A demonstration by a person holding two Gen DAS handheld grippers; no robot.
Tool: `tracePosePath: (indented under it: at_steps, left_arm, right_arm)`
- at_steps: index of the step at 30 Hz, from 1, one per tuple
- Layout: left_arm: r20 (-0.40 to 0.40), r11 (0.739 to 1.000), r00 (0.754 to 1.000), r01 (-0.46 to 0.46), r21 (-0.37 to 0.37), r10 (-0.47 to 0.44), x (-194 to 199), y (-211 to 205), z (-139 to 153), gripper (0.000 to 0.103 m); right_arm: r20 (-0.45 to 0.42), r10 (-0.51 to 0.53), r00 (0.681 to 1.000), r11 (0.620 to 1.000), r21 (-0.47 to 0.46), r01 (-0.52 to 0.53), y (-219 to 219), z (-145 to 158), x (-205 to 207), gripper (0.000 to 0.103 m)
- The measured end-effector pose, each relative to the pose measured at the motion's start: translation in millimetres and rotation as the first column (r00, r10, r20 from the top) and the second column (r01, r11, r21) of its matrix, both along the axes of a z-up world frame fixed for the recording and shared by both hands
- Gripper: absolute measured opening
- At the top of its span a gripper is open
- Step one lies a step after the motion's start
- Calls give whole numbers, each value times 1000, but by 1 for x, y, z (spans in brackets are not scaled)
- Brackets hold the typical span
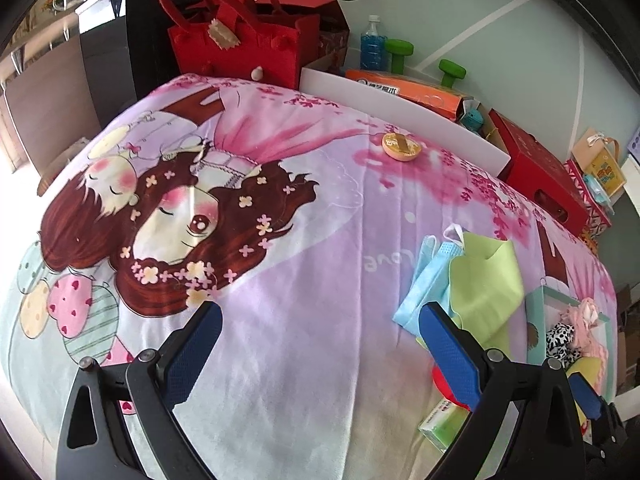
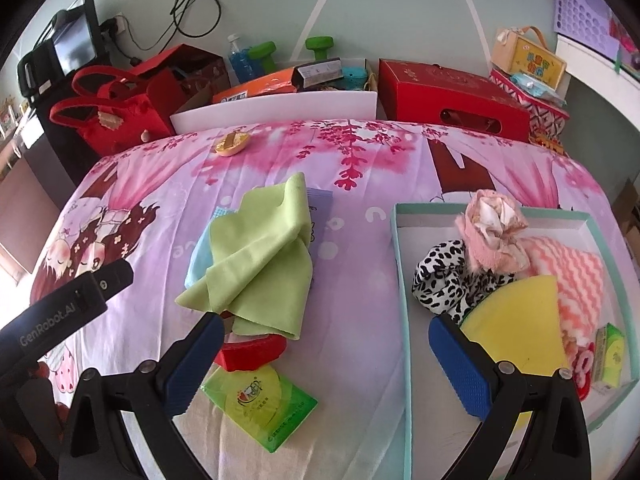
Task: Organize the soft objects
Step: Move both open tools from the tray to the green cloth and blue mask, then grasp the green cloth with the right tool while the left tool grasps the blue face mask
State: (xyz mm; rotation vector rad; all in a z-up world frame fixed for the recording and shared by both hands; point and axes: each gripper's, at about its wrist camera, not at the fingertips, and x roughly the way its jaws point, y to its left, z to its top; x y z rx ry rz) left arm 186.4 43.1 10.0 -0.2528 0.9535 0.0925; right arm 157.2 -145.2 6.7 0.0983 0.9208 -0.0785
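Holding both tools above the cartoon-print bedspread (image 2: 360,184), you kept the right gripper (image 2: 324,360) with its blue pads spread wide and nothing between them, its right finger hanging over the near-left part of the mint-edged tray (image 2: 400,280). Your left gripper (image 1: 320,352) was likewise parted and empty, poised over a bare stretch of the cover left of the loose pile. That pile lay in the middle of the bed, just left of the tray: a green cloth (image 2: 260,256) draped over a light blue face mask (image 2: 199,256), with a red item (image 2: 250,354) poking out from under its near edge and a green tissue pack (image 2: 260,400) lying nearest you, touching the red item. Inside the tray sat a pink plush piece (image 2: 492,232) at the far side, a black-and-white spotted fabric (image 2: 440,280) beside it, a yellow sponge (image 2: 516,328) in front, and a pink wavy-striped cloth (image 2: 576,280) to the right. A small yellow round object (image 2: 230,143) rested alone near the far edge of the bed. Beyond the bed, a red felt bag (image 2: 108,120) stood at the far left and a red box (image 2: 452,100) at the far right, against the wall.
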Motion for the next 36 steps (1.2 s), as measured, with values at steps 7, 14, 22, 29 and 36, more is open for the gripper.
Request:
tracePosePath:
  at_steps: [7,14,22,29,36]
  left_arm:
    - [-39,997,999,18,-74,-20,4,4,-10,99]
    - [-61,989,993,94,-112,-101,9,-6,-19,99]
    - [-48,989,996,74,-127,-81,14,-3,-21,98]
    - [-44,983,998,36,-181,-45,29,7,-36,96]
    - [-19,976,999,23,-215,-28,39,8,-39,96]
  right_arm:
    - [7,-30,1000,1000,2,30,-9,0,-2,103]
    - [23,-54,998,998,23,53,-13,2,-3,103]
    - [131,-18,991,990,141,-1,-9,12,2,95]
    - [148,0,989,977,212,-32,-4,-1,18,81]
    - [113,23,993,967,249,-51,2,-19,34,73]
